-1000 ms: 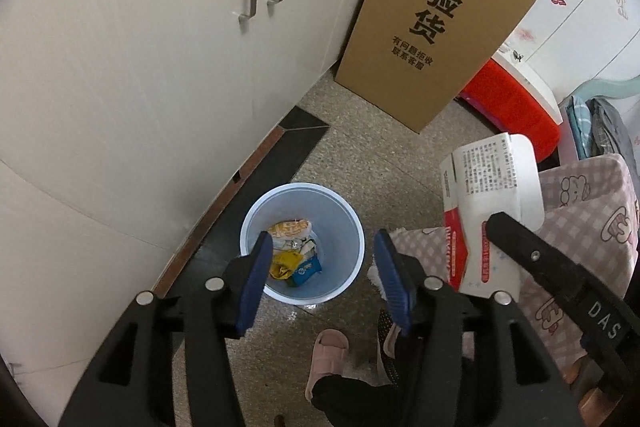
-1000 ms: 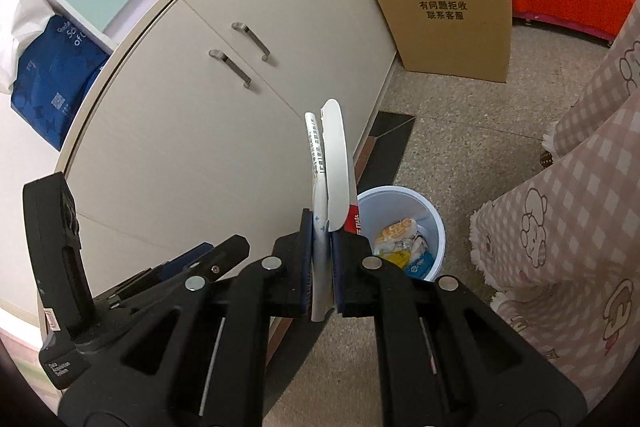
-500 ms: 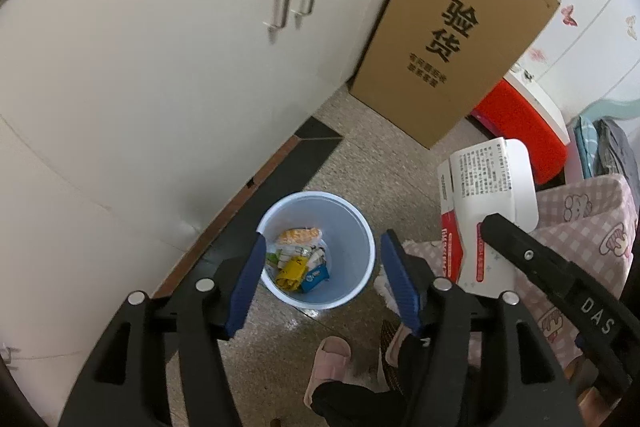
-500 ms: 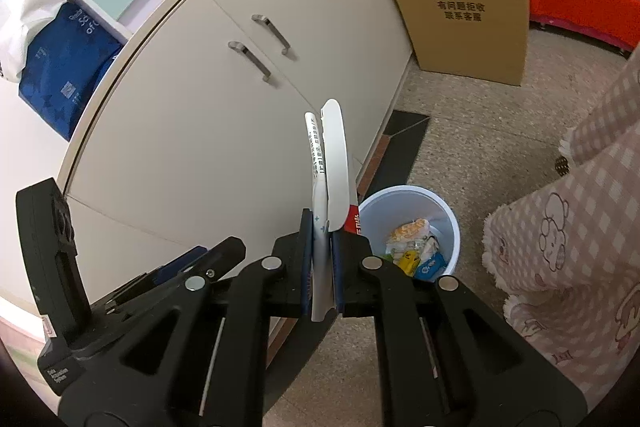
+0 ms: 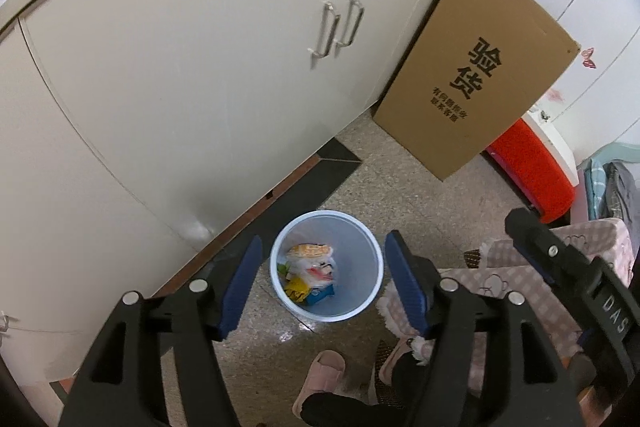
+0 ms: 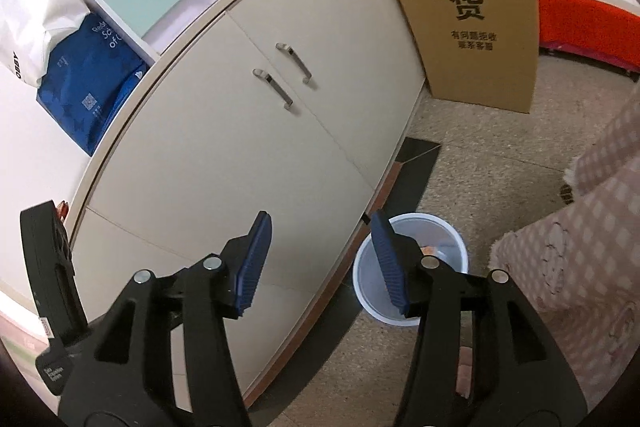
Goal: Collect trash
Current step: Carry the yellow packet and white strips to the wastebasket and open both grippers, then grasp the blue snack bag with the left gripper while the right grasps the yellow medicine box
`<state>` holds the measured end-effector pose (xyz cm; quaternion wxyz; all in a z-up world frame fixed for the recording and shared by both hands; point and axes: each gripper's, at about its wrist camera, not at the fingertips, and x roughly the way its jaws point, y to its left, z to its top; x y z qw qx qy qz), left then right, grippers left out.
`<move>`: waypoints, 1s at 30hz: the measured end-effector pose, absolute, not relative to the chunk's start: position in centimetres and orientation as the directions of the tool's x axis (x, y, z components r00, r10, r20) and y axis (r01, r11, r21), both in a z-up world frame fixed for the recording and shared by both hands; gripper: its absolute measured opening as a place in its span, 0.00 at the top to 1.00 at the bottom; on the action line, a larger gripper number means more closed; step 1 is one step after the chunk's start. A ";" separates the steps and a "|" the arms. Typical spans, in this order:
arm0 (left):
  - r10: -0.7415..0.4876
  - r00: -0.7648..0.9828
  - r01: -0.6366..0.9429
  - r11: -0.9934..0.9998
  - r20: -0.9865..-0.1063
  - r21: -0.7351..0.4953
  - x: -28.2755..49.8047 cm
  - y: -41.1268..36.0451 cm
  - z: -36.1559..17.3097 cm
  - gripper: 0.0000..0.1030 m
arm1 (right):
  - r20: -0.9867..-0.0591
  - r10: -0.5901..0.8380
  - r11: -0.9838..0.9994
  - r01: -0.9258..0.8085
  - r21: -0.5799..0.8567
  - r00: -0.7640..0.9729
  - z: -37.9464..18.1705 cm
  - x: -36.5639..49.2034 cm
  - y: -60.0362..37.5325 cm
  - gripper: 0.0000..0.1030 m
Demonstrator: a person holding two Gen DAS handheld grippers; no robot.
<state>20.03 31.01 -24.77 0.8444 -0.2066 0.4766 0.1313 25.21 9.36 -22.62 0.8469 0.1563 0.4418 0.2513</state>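
Note:
A pale blue bin (image 5: 362, 267) stands on the floor by the cabinet, with trash (image 5: 308, 271) in it: an orange packet, yellow and blue wrappers, and a white piece with red on top. High over the bin hangs my left gripper (image 5: 323, 241), its jaws opening with nothing between them. My right gripper (image 6: 320, 217) is beside it, left of the bin (image 6: 450, 229) in its own view. Its jaws are opening too, and they hold nothing.
A cream cabinet (image 5: 200, 87) with two door handles runs along the left. A tall cardboard box (image 5: 476, 75) leans at its end, and a red stool (image 5: 532, 167) stands behind the box. Pink checked cloth (image 5: 500, 275) and a person's slipper (image 5: 320, 375) lie right of the bin.
My right gripper let go of the flat white and red carton, which is gone from its jaws. A white and red piece now lies in the bin. Both grippers rose, and the left opened wider.

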 end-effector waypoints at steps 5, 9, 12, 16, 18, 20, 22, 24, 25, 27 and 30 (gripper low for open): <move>0.003 0.541 -0.365 0.902 -0.841 -0.232 19.7 28.7 -22.9 0.37 | -0.656 0.543 0.836 -0.261 0.483 0.525 -20.7 23.7 6.3 0.46; -0.008 0.568 -0.313 0.923 -0.823 -0.225 19.5 25.9 -20.9 0.36 | -0.633 0.514 0.850 -0.244 0.468 0.579 -18.5 22.3 2.9 0.45; -0.025 0.590 -0.270 0.936 -0.807 -0.226 19.2 23.5 -19.2 0.35 | -0.606 0.485 0.861 -0.226 0.455 0.631 -16.6 20.7 -0.4 0.43; -0.058 0.614 -0.198 0.954 -0.787 -0.226 19.1 18.9 -17.1 0.34 | -0.573 0.437 0.877 -0.187 0.443 0.694 -14.6 18.7 -5.4 0.38; -0.085 0.620 -0.155 0.961 -0.780 -0.228 19.2 16.4 -16.2 0.33 | -0.552 0.394 0.890 -0.155 0.429 0.735 -13.6 17.3 -8.5 0.34; -0.112 0.625 -0.099 0.970 -0.773 -0.220 19.2 13.0 -15.3 0.32 | -0.538 0.332 0.909 -0.111 0.402 0.775 -12.8 15.9 -11.9 0.29; -0.148 0.626 -0.027 0.977 -0.766 -0.211 19.1 9.1 -14.3 0.30 | -0.527 0.270 0.920 -0.054 0.389 0.806 -12.2 14.3 -15.8 0.28; -0.187 0.621 0.032 0.976 -0.761 -0.214 19.0 5.7 -13.7 0.29 | -0.523 0.223 0.923 -0.005 0.386 0.823 -12.1 13.1 -19.1 0.25; -0.214 0.615 0.070 0.974 -0.759 -0.217 19.0 3.3 -13.4 0.28 | -0.518 0.187 0.923 0.031 0.384 0.835 -12.0 12.1 -21.4 0.24; -0.249 0.603 0.122 0.968 -0.758 -0.221 19.1 -0.3 -13.0 0.28 | -0.514 0.137 0.918 0.087 0.388 0.847 -12.3 10.6 -25.0 0.23; -0.290 0.585 0.210 0.956 -0.757 -0.203 19.1 -6.8 -12.6 0.26 | -0.522 0.059 0.896 0.185 0.404 0.851 -13.2 8.6 -29.9 0.23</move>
